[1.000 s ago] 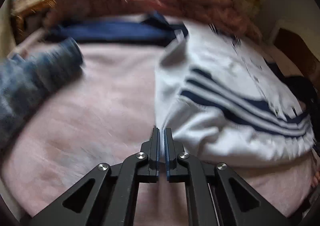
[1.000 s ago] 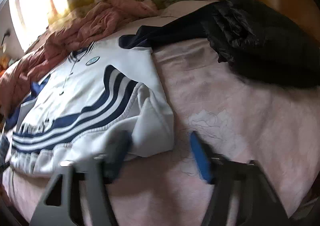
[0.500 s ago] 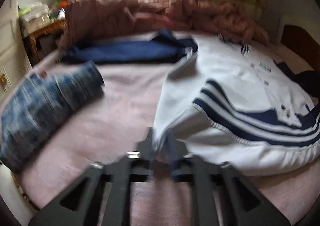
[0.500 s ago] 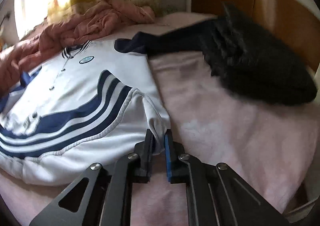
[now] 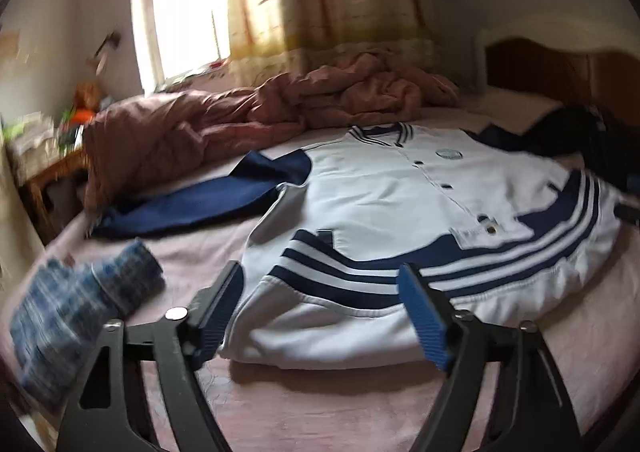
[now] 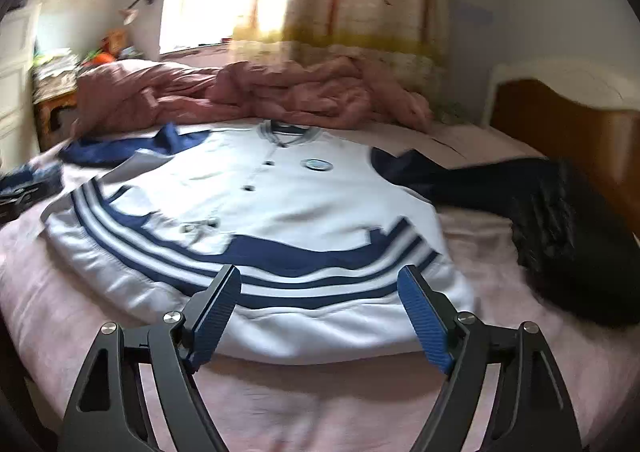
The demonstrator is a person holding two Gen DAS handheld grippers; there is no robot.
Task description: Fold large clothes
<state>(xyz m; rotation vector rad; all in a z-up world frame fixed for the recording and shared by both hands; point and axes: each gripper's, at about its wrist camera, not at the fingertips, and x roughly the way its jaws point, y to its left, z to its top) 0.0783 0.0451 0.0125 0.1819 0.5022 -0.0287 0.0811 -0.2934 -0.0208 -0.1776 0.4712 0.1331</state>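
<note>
A white jacket (image 5: pixel 384 196) with navy stripes, navy sleeves and a buttoned front lies flat, front up, on the pink bed sheet (image 5: pixel 320 404). It also shows in the right wrist view (image 6: pixel 256 212). Its left navy sleeve (image 5: pixel 208 200) stretches out to the side. My left gripper (image 5: pixel 322 310) is open and empty, above the hem's left corner. My right gripper (image 6: pixel 320 304) is open and empty, above the hem's right part. Neither touches the jacket.
A rumpled pink quilt (image 5: pixel 288 104) lies at the back of the bed. Rolled blue jeans (image 5: pixel 80 312) lie at the left. A black garment (image 6: pixel 560 228) lies at the right by the wooden headboard (image 6: pixel 568 124). A cluttered side table (image 5: pixel 44 156) stands at the left.
Both grippers were shut on the hem's corners half a second ago. Both have opened, let go of the jacket and pulled back and up, so the whole jacket shows.
</note>
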